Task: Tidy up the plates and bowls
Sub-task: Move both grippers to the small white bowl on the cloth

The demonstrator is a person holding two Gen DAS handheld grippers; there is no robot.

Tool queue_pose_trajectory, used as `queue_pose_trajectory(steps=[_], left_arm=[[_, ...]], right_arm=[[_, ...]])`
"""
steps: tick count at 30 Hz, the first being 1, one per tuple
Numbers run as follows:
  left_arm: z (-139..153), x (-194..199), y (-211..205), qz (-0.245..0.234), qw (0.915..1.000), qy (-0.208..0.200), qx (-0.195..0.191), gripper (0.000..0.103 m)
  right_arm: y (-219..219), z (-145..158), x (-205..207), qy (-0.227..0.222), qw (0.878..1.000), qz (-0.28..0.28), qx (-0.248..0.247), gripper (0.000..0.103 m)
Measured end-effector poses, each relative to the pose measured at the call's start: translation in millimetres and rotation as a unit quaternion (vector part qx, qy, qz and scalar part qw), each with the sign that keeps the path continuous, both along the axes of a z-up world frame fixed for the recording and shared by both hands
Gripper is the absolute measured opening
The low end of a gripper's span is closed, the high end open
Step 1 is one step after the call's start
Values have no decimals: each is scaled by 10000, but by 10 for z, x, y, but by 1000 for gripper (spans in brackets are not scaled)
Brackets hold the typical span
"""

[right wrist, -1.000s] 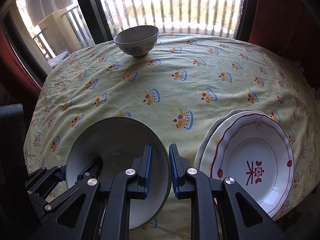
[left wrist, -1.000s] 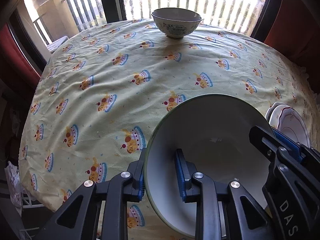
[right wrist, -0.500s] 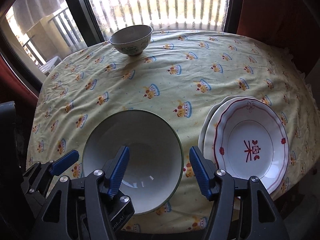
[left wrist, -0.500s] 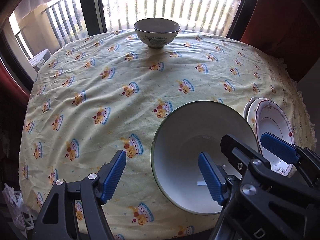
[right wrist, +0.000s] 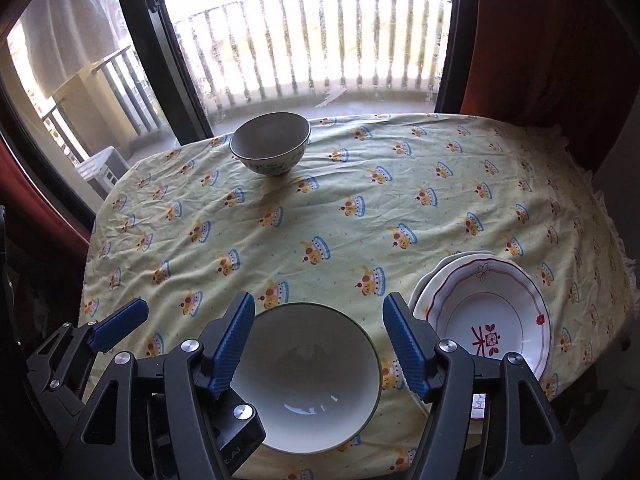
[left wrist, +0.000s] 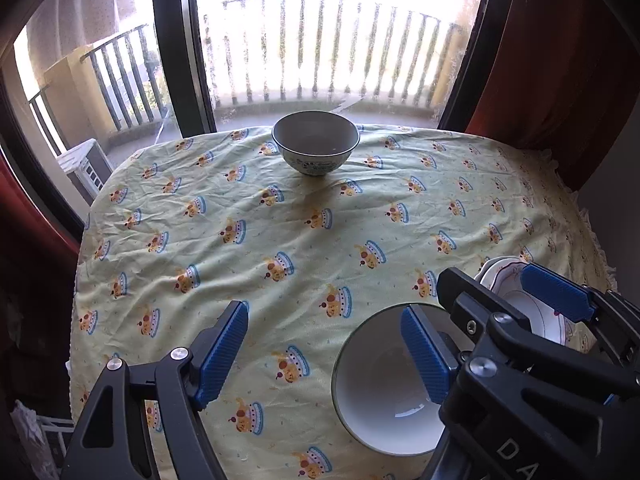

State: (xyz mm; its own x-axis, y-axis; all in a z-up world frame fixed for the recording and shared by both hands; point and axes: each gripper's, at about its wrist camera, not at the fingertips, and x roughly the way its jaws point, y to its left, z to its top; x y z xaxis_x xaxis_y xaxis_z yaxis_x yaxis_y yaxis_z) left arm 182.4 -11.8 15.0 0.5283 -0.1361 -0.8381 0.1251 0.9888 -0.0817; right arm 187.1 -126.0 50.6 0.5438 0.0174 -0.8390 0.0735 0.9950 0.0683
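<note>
A white green-rimmed bowl (left wrist: pixel 384 384) (right wrist: pixel 308 376) stands on the tablecloth at the near edge. My left gripper (left wrist: pixel 324 344) is open and empty, raised above the cloth just left of that bowl. My right gripper (right wrist: pixel 318 344) is open and empty, raised over the same bowl. A stack of red-trimmed plates (right wrist: pixel 486 320) (left wrist: pixel 516 292) lies to the bowl's right. A patterned bowl (left wrist: pixel 316 147) (right wrist: pixel 271 149) stands at the far edge by the window.
A round table with a yellow crown-print tablecloth (left wrist: pixel 312 236) (right wrist: pixel 360 216) holds everything. A window with balcony railing and red curtains (right wrist: pixel 540 40) stands behind it. The left gripper's finger (right wrist: pixel 120 322) shows in the right wrist view, at the left.
Both grippers have opened and let go of the green-rimmed bowl, which now rests on the cloth. Both have pulled back and risen.
</note>
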Motion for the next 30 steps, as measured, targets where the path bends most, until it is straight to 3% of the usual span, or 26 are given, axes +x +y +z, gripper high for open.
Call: queue_pose_trajectory(steps=[8, 22, 30], left_arm=[[138, 308, 21, 374, 9991, -186, 97, 80], [254, 1036, -112, 1030, 9940, -286, 218, 80], [157, 1531, -202, 1362, 9896, -345, 312, 80]], right_arm=[[47, 163, 348, -277, 9994, 209, -22, 72], [-63, 275, 1227, -381, 9968, 697, 52, 74], [-179, 207, 1841, -375, 9960, 783, 222, 74]])
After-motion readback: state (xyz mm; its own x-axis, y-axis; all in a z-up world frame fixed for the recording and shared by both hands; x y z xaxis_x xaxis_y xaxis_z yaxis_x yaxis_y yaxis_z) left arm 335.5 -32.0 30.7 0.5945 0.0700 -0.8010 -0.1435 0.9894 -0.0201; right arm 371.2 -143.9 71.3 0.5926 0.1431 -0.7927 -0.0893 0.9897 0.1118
